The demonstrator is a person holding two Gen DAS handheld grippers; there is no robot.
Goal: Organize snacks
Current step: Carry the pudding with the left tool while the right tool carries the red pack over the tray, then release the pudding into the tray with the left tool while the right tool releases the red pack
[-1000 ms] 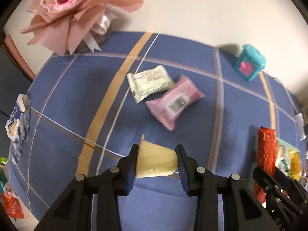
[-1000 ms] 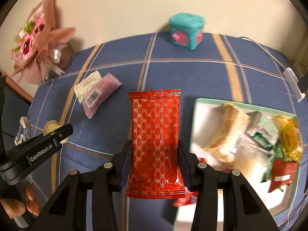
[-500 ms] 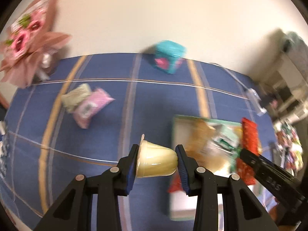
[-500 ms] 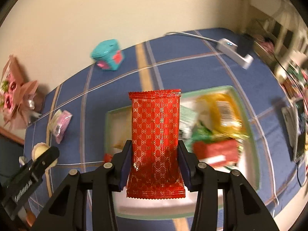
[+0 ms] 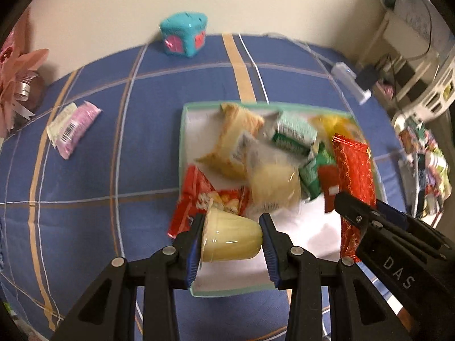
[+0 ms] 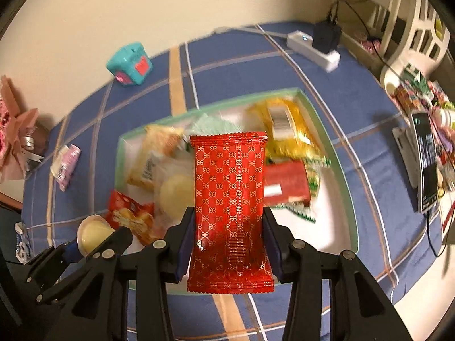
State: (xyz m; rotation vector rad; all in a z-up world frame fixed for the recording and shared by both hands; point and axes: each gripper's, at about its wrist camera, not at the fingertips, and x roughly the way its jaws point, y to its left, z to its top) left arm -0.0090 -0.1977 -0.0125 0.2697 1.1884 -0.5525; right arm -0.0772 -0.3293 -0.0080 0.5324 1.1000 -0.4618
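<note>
My left gripper (image 5: 231,237) is shut on a pale yellow pudding cup (image 5: 230,240), held on its side over the near left corner of the green-rimmed tray (image 5: 182,142). Over the same tray (image 6: 345,193), my right gripper (image 6: 229,240) is shut on a red gold-patterned snack packet (image 6: 230,207), which stands upright between the pads. Several snack packs lie in the tray. The right gripper (image 5: 366,216) with its red packet (image 5: 354,170) shows at the right of the left wrist view. The left gripper (image 6: 93,241) with the cup (image 6: 92,234) appears at lower left of the right wrist view.
A pink packet (image 5: 78,129) and a white one (image 5: 58,123) lie on the blue checked cloth left of the tray. A teal cube box (image 5: 183,37) stands by the wall. A white power strip (image 6: 312,49) with cables sits at the back right, a pink bouquet (image 5: 17,68) far left.
Both grippers have swung rightward from the open cloth to above the tray, each keeping its snack. The pink and white packets now lie far to the left.
</note>
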